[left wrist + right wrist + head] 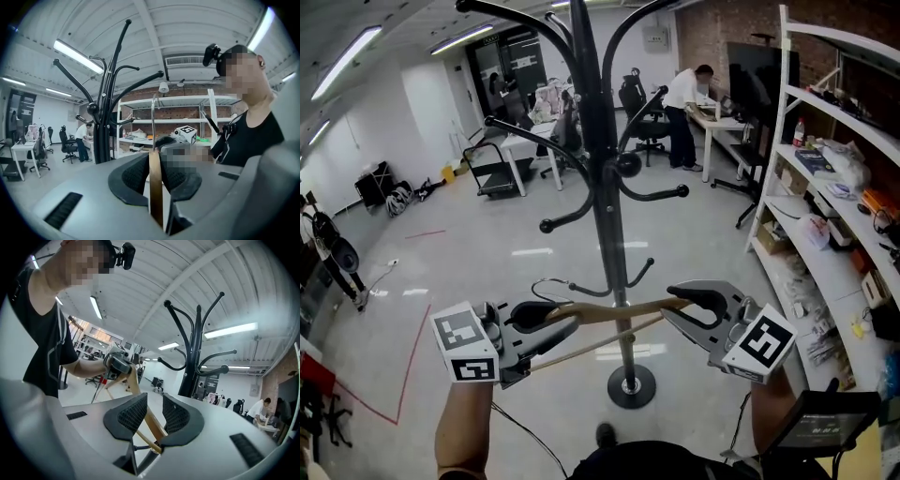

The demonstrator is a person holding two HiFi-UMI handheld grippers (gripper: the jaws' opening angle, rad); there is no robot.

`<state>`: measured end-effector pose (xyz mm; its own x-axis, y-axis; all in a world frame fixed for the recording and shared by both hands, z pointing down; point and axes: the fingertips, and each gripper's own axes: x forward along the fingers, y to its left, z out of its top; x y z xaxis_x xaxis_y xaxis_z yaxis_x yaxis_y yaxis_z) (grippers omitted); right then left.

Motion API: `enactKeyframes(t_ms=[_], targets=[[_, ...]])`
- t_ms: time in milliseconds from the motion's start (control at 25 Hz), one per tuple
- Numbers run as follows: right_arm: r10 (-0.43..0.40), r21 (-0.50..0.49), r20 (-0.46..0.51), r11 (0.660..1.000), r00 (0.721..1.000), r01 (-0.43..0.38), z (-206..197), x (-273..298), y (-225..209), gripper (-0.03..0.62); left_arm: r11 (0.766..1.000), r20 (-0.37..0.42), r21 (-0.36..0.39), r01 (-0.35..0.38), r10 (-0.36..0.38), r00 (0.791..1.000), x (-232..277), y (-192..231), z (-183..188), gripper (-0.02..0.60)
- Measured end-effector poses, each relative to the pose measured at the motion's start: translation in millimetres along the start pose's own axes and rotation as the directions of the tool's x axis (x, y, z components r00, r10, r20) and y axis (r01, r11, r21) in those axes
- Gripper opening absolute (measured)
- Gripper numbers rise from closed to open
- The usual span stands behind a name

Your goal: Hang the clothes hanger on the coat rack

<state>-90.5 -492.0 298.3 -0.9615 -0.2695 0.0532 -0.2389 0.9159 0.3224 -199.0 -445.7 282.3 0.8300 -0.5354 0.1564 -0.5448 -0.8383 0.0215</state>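
A wooden hanger (591,310) is held low in the middle of the head view, in front of the pole of a black coat rack (605,187) and level across the frame. It is gripped at both ends. It hangs from none of the rack's arms, which curve outward higher in the frame.

The left gripper (542,315) is seen at the lower left, its marker cube turned toward the camera. In the left gripper view its jaws (157,161) are pressed onto the edge of the hanger (155,192), which runs straight up between the ribbed pads. The wire hook (153,122) rises above the wood in the centre of that frame, and the rack (101,140) stands to its left.

The right gripper (689,299) is seen at the lower right of the head view. In the right gripper view the jaws (153,399) are closed on the hanger (151,422). The wood is seated deep between the pads, and its far end is carried by the other gripper at the centre left. The rack (194,362) stands right of centre there.

White shelves (825,187) loaded with small items fill the right edge of the head view. A person (682,112) bends over a desk in the upper right background.
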Motion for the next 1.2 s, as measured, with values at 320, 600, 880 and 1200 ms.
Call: enactKeyframes(t_ms=[320,600,880,1200], targets=[[-0.075,-0.078,-0.04,0.994,0.996,0.072,2.8,33.0,-24.9,0.084,0.976,-0.024,0.104,0.194,-0.192,0.981,9.4,40.1,20.1,0.052],[-0.052,-0.001,-0.086,0.999,0.995,0.052,4.1,67.4,-15.0,0.083,0.943,-0.037,0.098,0.319,-0.317,0.948,3.9,71.9,15.0,0.052],[-0.079,0.027,-0.148,0.996,0.986,0.084,-20.8,75.2,-28.4,0.083,0.908,-0.063,0.129,0.398,-0.393,0.917,25.3,87.7,13.3,0.052],[-0.129,0.007,-0.185,0.991,0.974,0.133,-32.8,67.5,-45.9,0.083,0.879,-0.075,0.155,0.452,-0.446,0.892,39.9,95.0,13.6,0.054]])
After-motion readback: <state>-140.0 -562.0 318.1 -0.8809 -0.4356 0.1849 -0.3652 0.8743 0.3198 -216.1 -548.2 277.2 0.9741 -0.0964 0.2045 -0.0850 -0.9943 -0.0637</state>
